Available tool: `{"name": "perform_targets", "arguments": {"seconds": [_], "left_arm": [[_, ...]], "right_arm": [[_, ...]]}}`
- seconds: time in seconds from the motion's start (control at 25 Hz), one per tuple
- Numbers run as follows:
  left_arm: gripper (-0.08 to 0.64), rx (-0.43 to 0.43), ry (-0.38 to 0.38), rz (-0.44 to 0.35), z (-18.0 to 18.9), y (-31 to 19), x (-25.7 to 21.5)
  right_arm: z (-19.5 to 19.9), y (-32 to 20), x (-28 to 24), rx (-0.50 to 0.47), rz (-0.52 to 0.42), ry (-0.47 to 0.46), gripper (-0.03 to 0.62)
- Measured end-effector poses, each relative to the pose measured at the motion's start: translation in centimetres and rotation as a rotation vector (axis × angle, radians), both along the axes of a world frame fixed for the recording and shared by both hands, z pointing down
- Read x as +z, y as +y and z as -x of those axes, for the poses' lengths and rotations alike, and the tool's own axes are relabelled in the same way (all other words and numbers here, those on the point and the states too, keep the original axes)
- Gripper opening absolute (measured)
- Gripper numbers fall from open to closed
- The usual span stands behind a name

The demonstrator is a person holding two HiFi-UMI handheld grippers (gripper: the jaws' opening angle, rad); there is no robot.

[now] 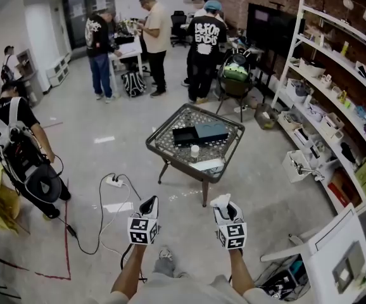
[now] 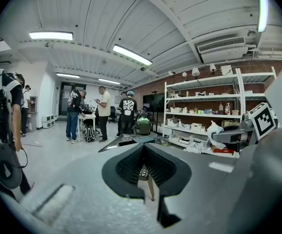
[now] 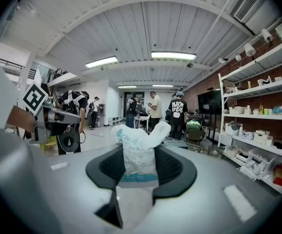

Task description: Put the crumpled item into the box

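Note:
A crumpled white plastic wrapper with blue print (image 3: 138,152) stands up between the jaws of my right gripper (image 3: 141,165), which is shut on it. In the head view the wrapper (image 1: 221,201) pokes out of the right gripper (image 1: 225,205) low in the frame, well short of the table. My left gripper (image 1: 149,202) hangs beside it, its jaws (image 2: 143,152) together with nothing in them. Ahead stands a small glass-topped table (image 1: 169,152). On it lie a black open box (image 1: 185,135), a grey-blue box (image 1: 211,131) and a small white cup (image 1: 195,150).
A power strip with cables (image 1: 114,182) lies on the floor left of the table. White shelves (image 1: 335,106) full of goods line the right wall, and a white desk (image 1: 335,246) is at lower right. A person with a backpack (image 1: 18,151) stands left; others stand beyond the table.

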State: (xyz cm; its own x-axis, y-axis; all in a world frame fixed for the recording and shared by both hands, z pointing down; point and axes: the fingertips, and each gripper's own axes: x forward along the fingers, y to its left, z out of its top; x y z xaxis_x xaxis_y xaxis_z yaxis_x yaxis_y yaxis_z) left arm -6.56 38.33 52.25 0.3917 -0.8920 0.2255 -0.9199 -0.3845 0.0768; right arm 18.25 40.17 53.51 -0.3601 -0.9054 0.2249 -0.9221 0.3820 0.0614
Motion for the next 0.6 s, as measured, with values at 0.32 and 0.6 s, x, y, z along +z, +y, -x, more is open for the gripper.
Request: {"name": "perform_targets", "arguments": {"seconds": [0.32,0.6], "left_arm": [[0.005,0.023,0.009,0.014,-1.0,-4.8,1.7],[0.005,0.056,0.017,0.022,-1.2,-12.4,2.0]], "right_arm": [[-0.2,-4.8,1.0,-0.001,0.004,0.017,0.152],[0.5,-12.0,0.9,0.009,0.008,0.028,0.152]]}}
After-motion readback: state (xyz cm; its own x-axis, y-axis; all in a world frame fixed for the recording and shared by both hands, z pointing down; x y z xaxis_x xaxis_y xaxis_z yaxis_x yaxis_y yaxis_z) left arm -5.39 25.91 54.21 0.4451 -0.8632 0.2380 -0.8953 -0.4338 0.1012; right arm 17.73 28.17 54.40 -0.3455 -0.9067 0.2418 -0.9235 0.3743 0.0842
